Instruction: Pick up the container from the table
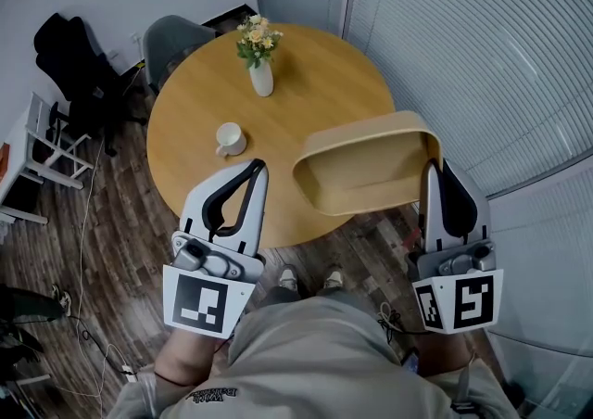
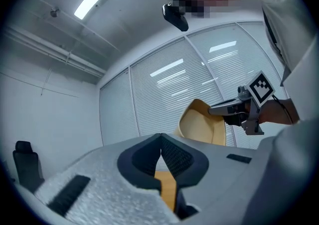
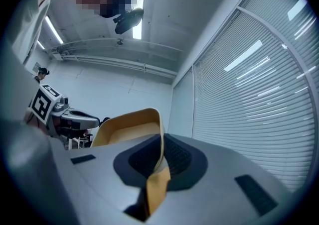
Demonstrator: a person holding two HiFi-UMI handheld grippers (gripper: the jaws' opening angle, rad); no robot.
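Observation:
The container (image 1: 371,167) is a shallow oval tray of light wood. It hangs tilted above the near right edge of the round wooden table (image 1: 315,83), its open side towards me. My right gripper (image 1: 433,167) is shut on the tray's right rim. In the right gripper view the thin wooden wall (image 3: 129,124) runs between the pads of that gripper (image 3: 162,142). My left gripper (image 1: 259,167) is to the left of the tray, shut and holding nothing, its tips apart from the tray's left end. The left gripper view shows its closed tips (image 2: 160,137) and the tray (image 2: 202,124) held further right.
A white cup (image 1: 230,139) stands on the table just beyond the left gripper. A white vase of flowers (image 1: 261,74) stands further back. A grey chair (image 1: 176,42) and a black chair (image 1: 74,65) are behind the table. Window blinds (image 1: 482,37) close off the right side.

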